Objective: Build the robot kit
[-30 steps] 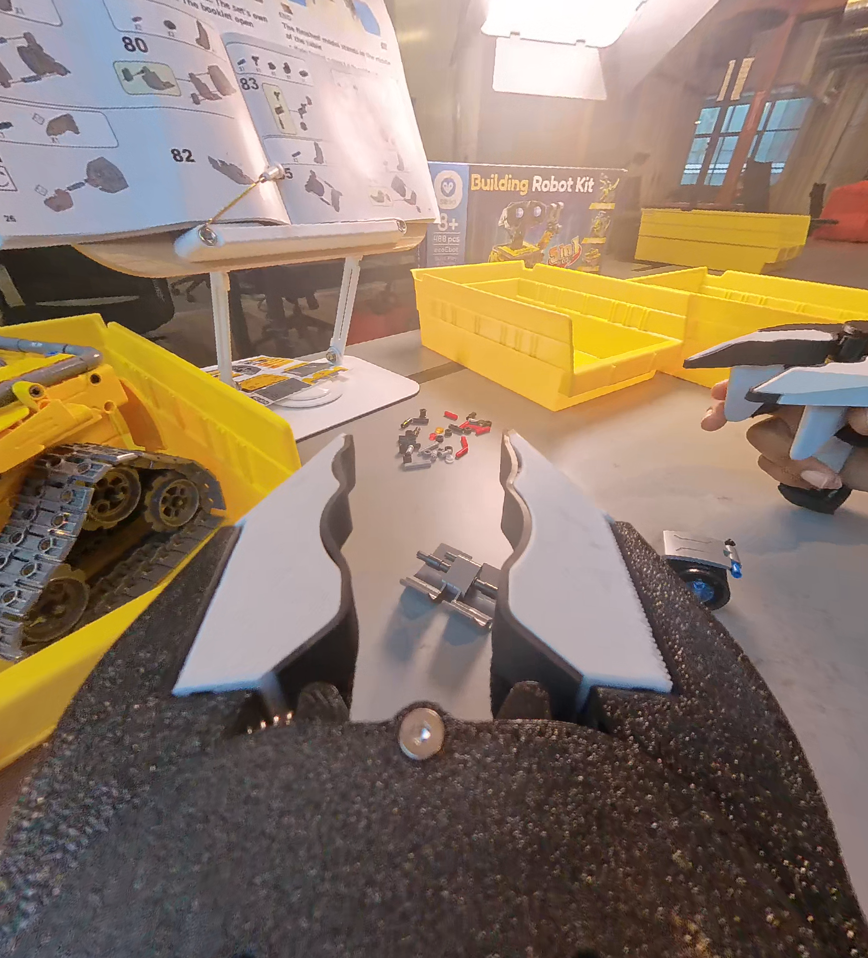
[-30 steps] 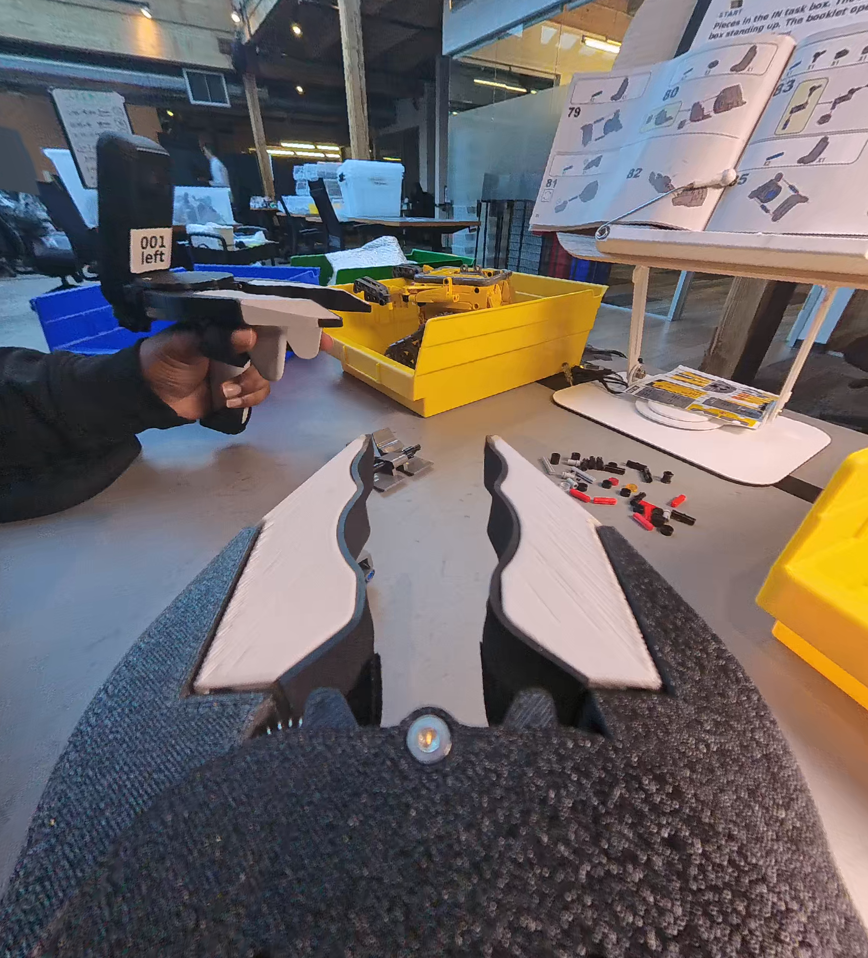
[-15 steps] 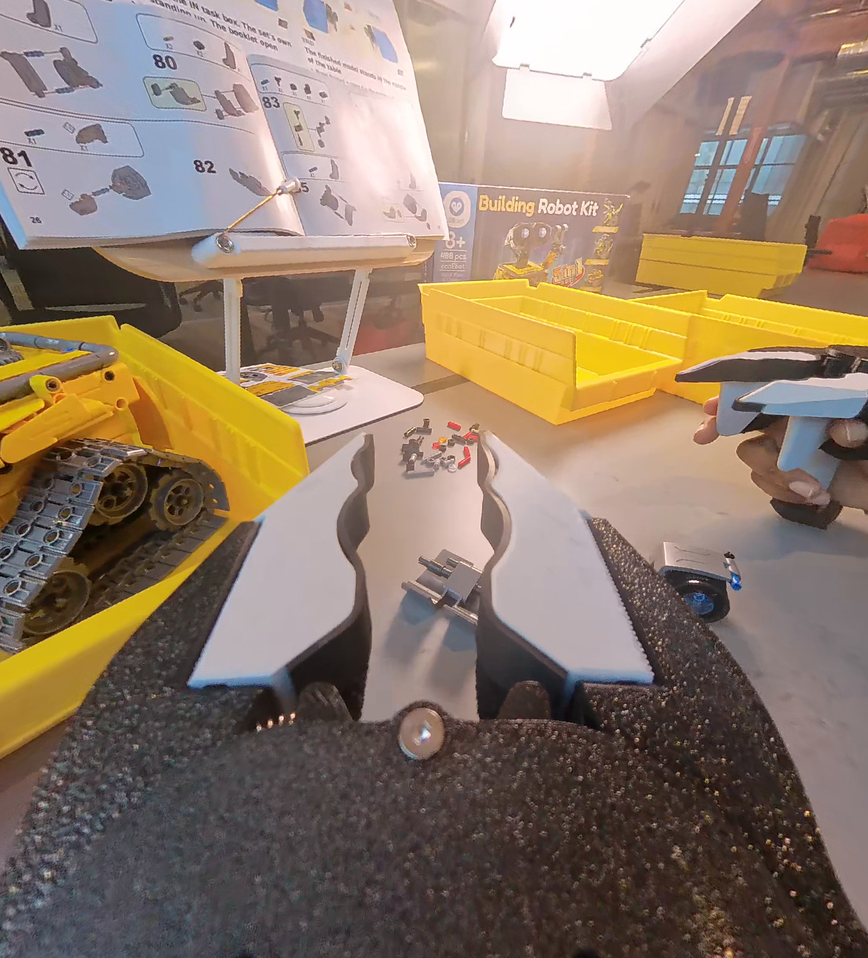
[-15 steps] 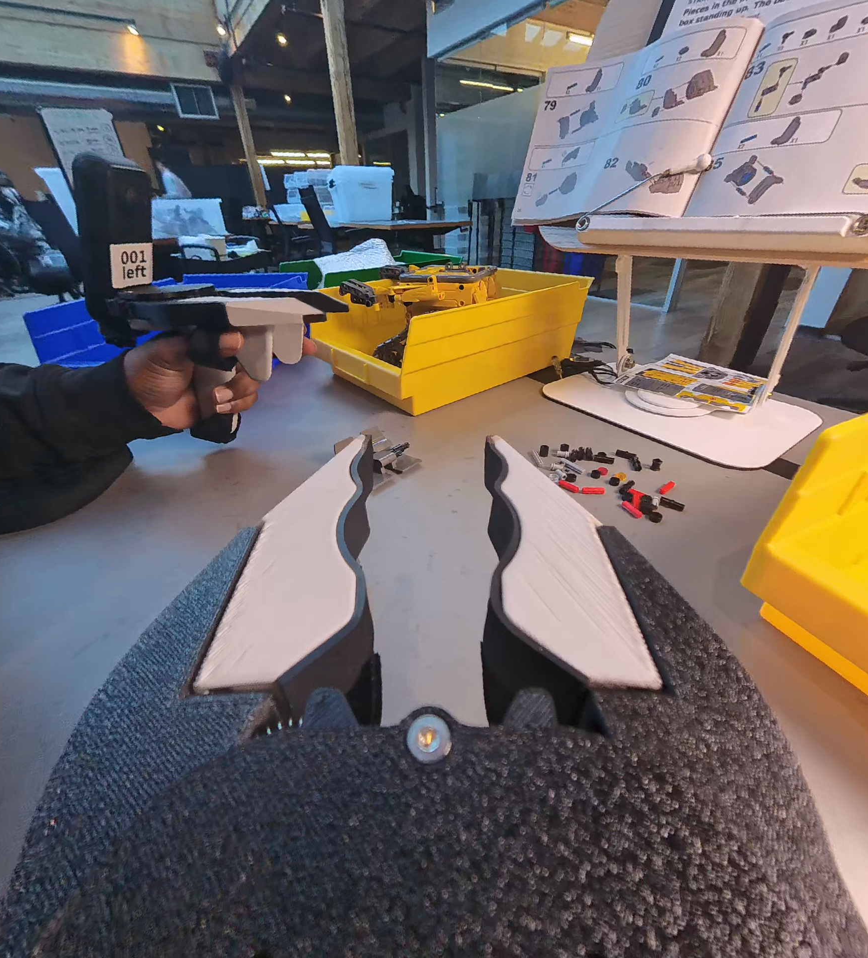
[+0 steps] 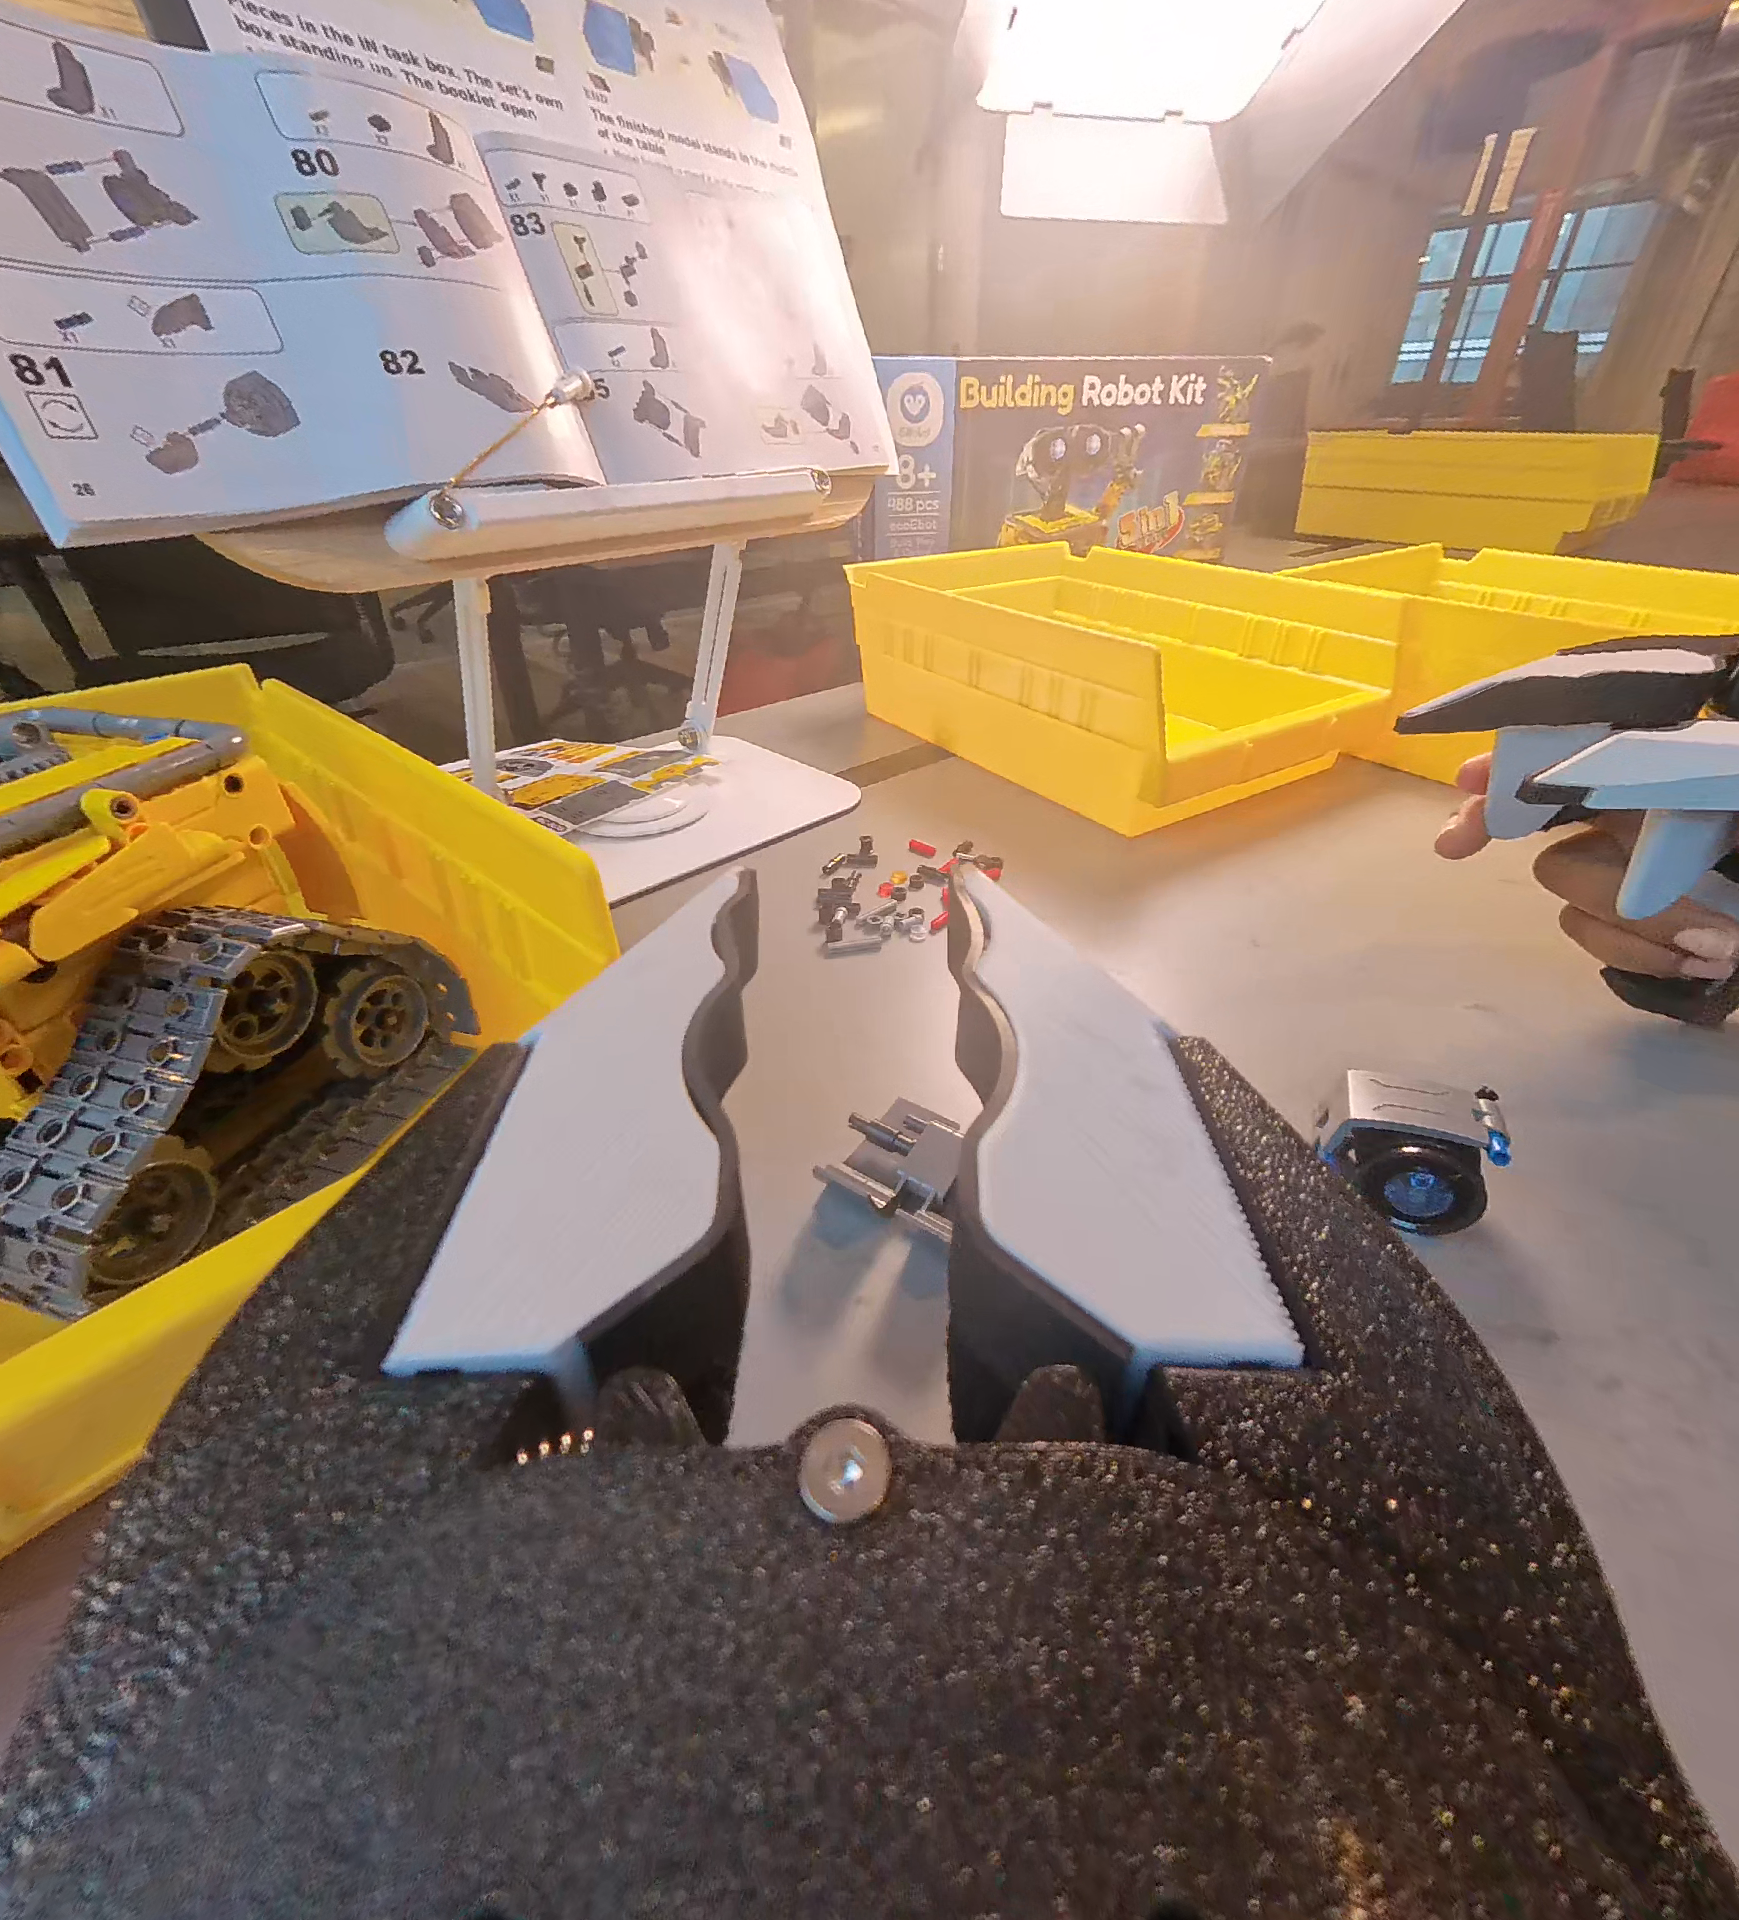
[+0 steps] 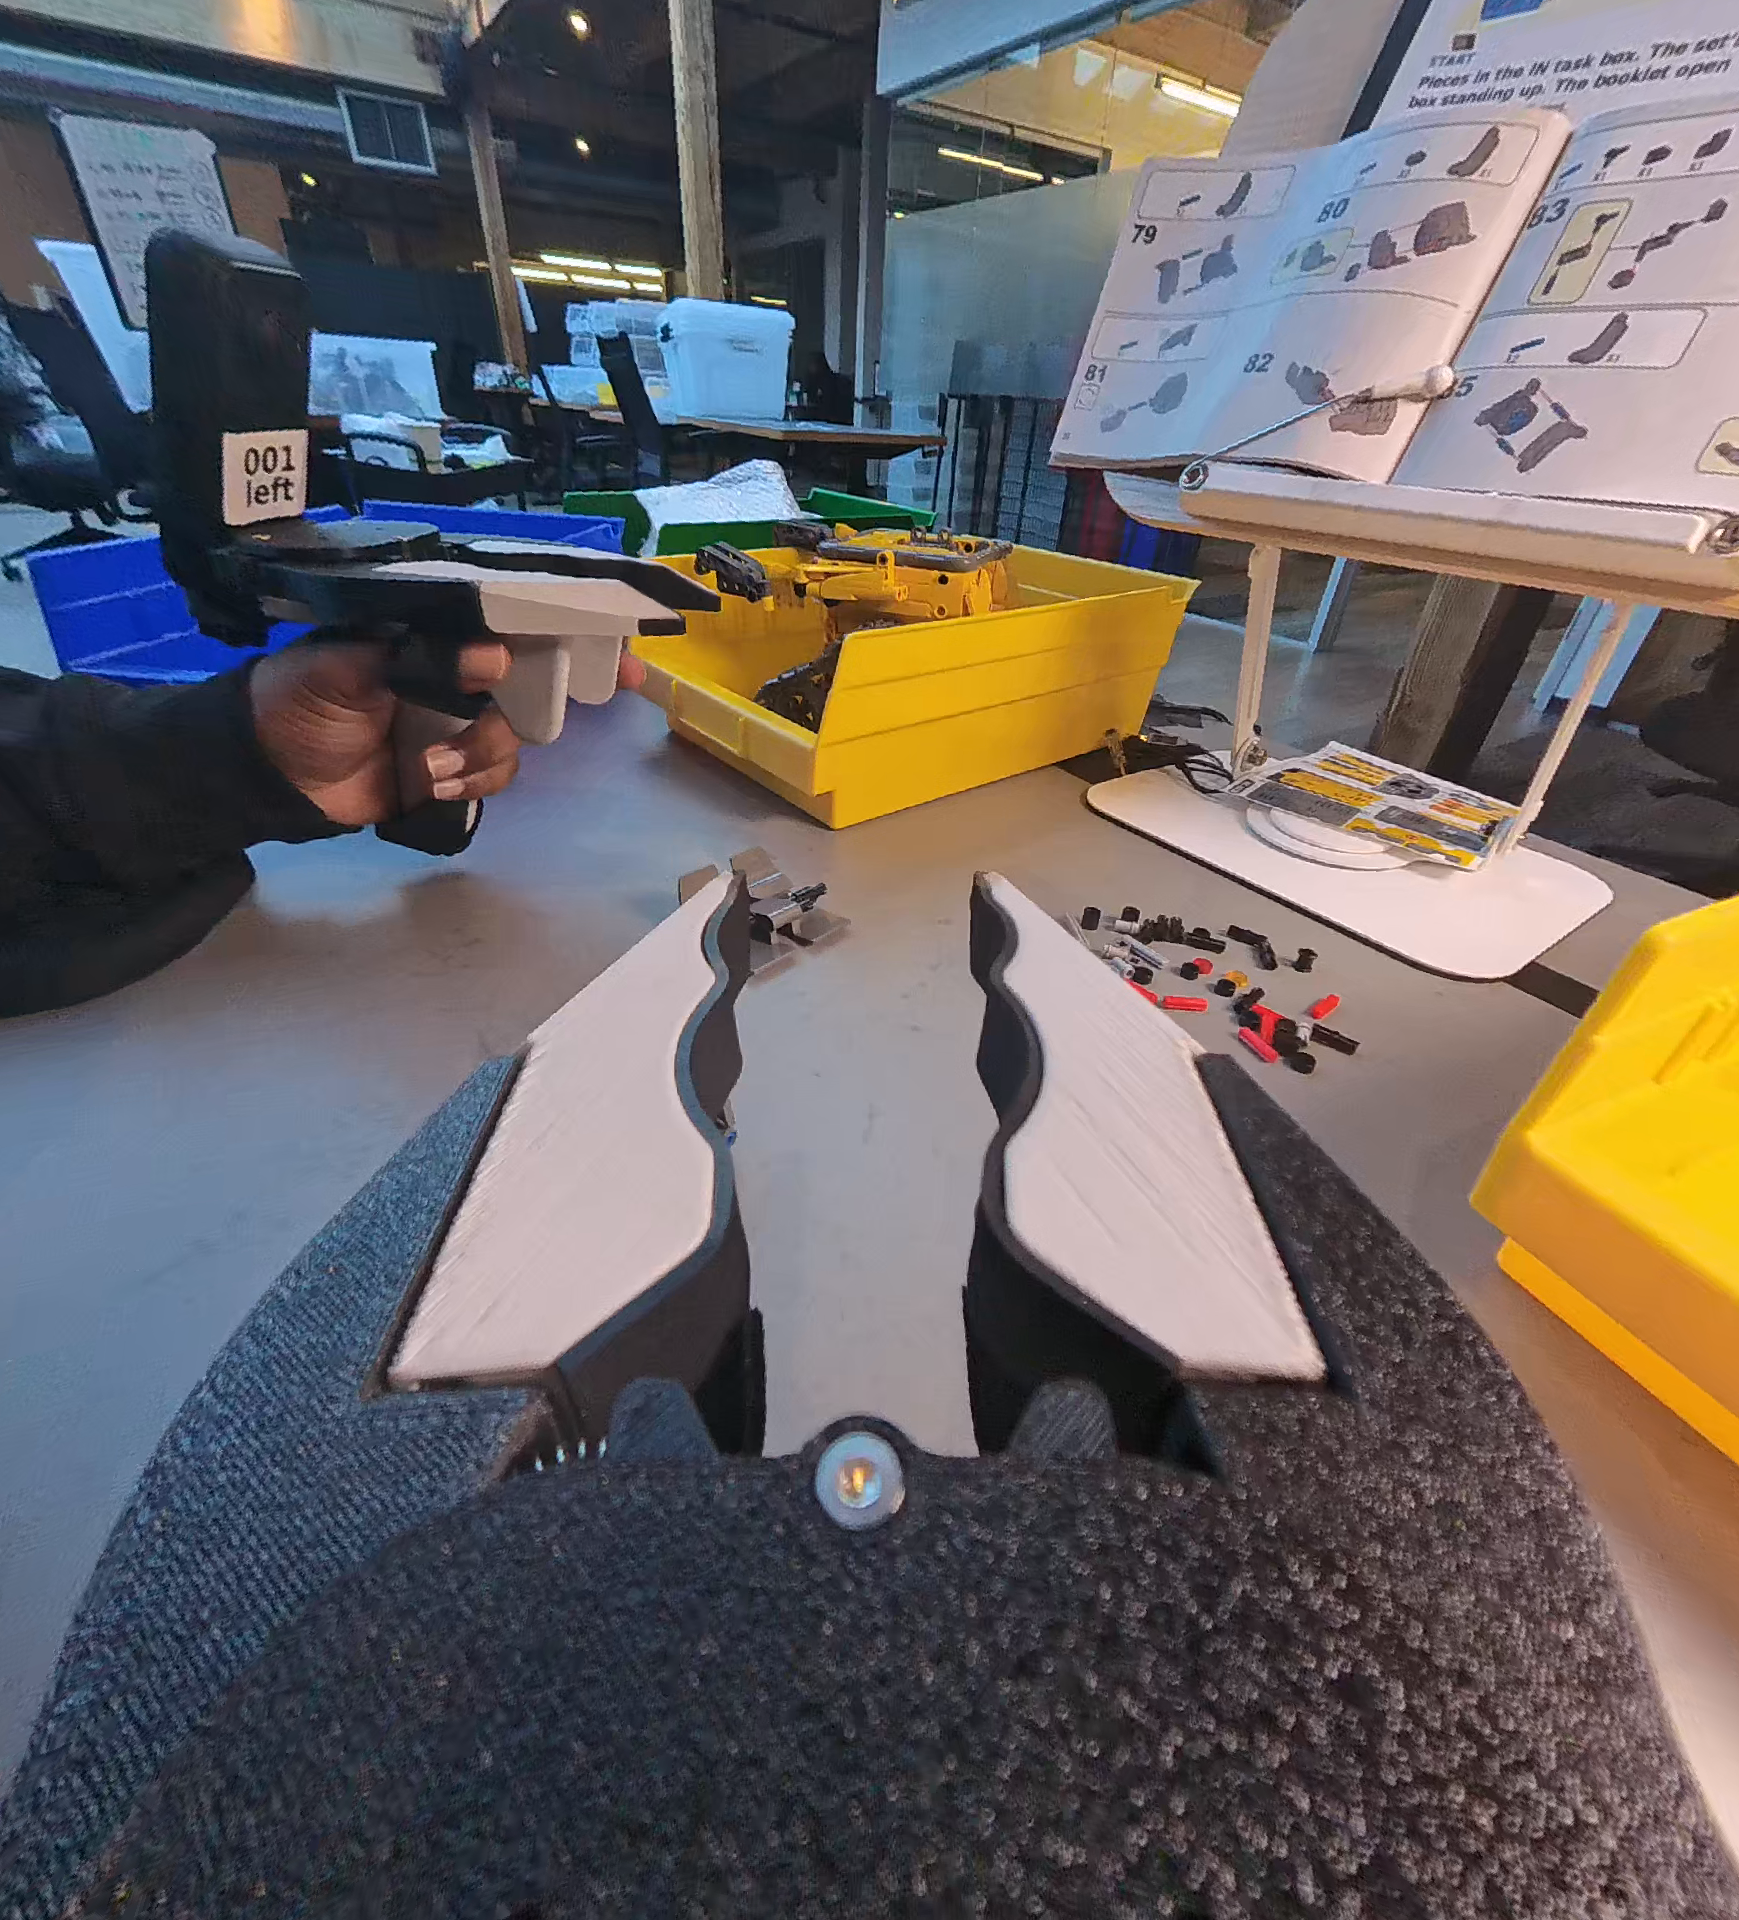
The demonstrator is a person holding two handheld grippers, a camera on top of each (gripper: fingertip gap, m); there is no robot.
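The left tool (image 5: 849,904) hangs above the gray tabletop (image 5: 1467,1351) with its two fingers apart and nothing between them; a small gray block piece (image 5: 896,1164) lies on the tabletop under the gap, half hidden by one finger, and a little gray wheeled piece (image 5: 1416,1148) lies just to the right. The right tool (image 6: 854,904) is likewise spread and empty, with scattered black and red pins (image 6: 1218,987) near its right finger. A yellow bin (image 5: 429,862) holding a yellow tracked model (image 5: 117,935) sits left of the left tool, and an open instruction booklet (image 5: 325,270) leans on a white stand (image 5: 595,665) behind.
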